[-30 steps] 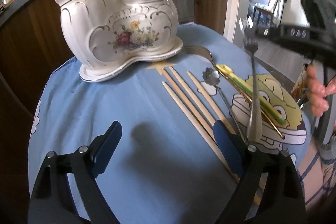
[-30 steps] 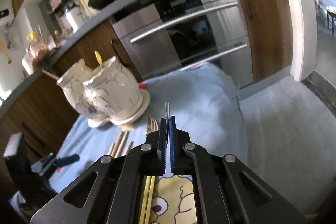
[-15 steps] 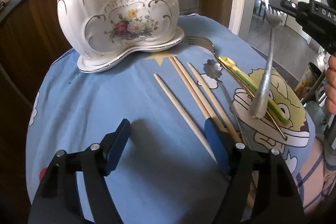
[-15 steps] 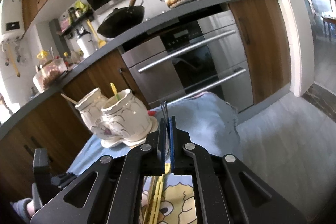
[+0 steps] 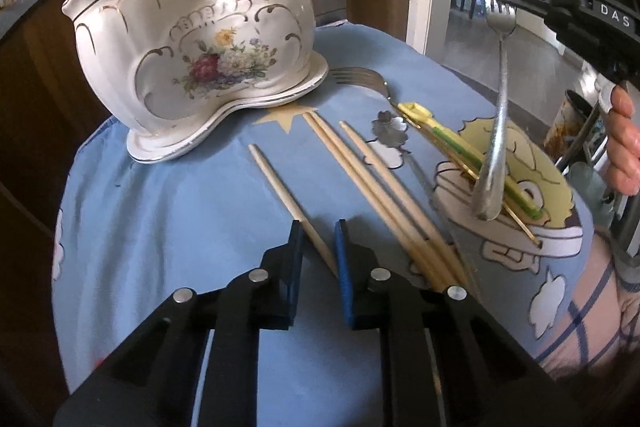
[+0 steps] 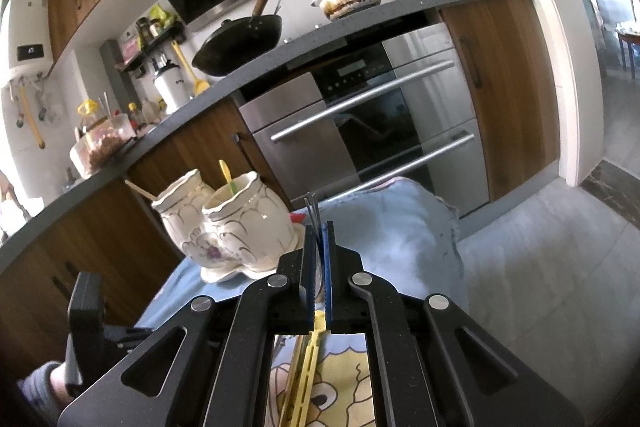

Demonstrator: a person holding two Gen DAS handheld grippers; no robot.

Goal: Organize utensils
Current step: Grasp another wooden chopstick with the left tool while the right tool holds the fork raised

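A white flowered ceramic holder (image 5: 192,55) stands on the blue cloth (image 5: 160,227), with a chopstick and a yellow utensil in it. Several wooden chopsticks (image 5: 360,167) lie in front of it. One lone chopstick (image 5: 280,183) runs between the pads of my left gripper (image 5: 318,255). Its jaws are closing, with a small gap still on each side of the stick. My right gripper (image 6: 319,231) is shut on a silver fork (image 5: 500,99), gripped by the tines, handle hanging down above the cloth. The fork's tines (image 6: 312,205) stick up past the pads in the right wrist view.
A second fork (image 5: 360,77), a flower-headed spoon (image 5: 386,125) and a yellow-green utensil (image 5: 452,143) lie on the cloth at the right. A person's hand (image 5: 624,155) holds the right gripper. An oven and wooden cabinets stand behind the table.
My left gripper's jaws have narrowed from wide apart to close around the lone chopstick. The right gripper has lifted and tilted up a little with the fork.
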